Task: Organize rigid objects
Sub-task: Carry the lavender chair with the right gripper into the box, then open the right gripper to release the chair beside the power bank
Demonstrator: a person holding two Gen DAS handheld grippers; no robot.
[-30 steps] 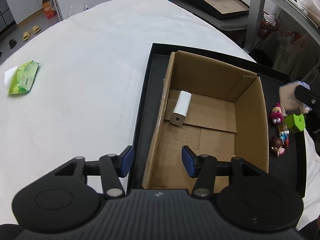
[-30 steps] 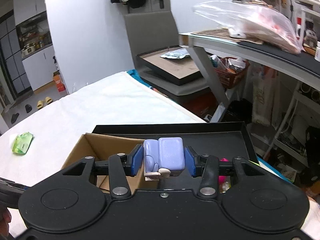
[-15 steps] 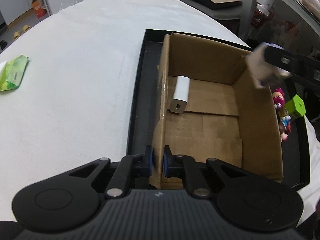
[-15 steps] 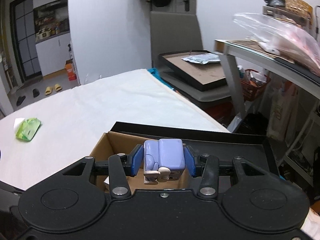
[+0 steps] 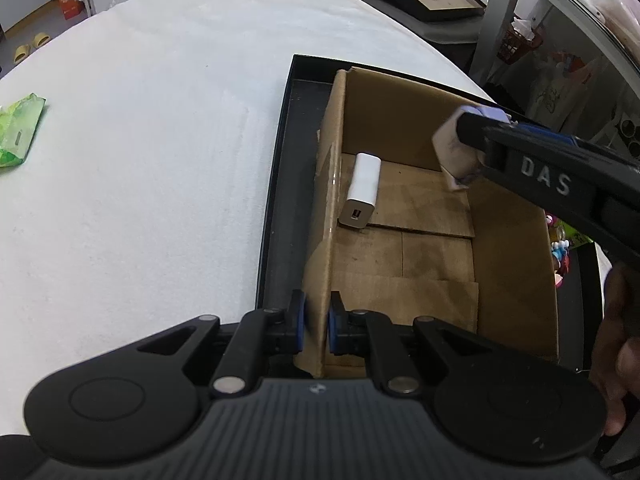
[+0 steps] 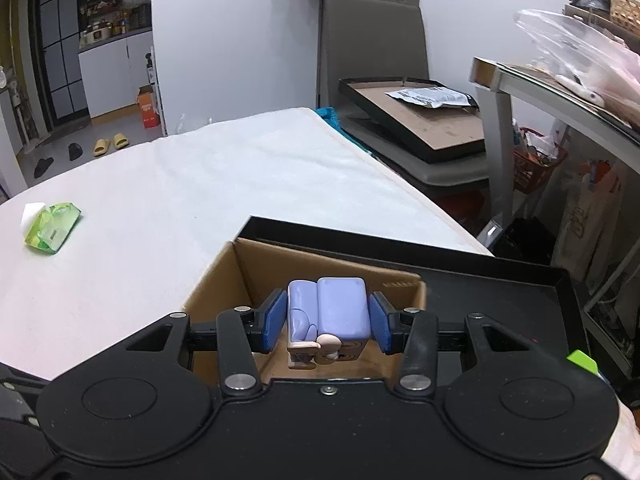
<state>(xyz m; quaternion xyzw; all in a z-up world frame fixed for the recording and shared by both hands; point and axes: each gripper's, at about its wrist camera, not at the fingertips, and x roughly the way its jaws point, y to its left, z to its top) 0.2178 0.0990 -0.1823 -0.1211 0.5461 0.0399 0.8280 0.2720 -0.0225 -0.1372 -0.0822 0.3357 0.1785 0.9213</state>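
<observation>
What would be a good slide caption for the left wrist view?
Left gripper clamps the cardboard box wall while the right gripper carries a purple block toy over it.

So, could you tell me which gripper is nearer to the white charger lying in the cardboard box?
Probably the right. The right gripper holds the purple toy above the box's far right corner, across from the white charger. The left gripper pinches the cardboard box wall at its near end.
</observation>
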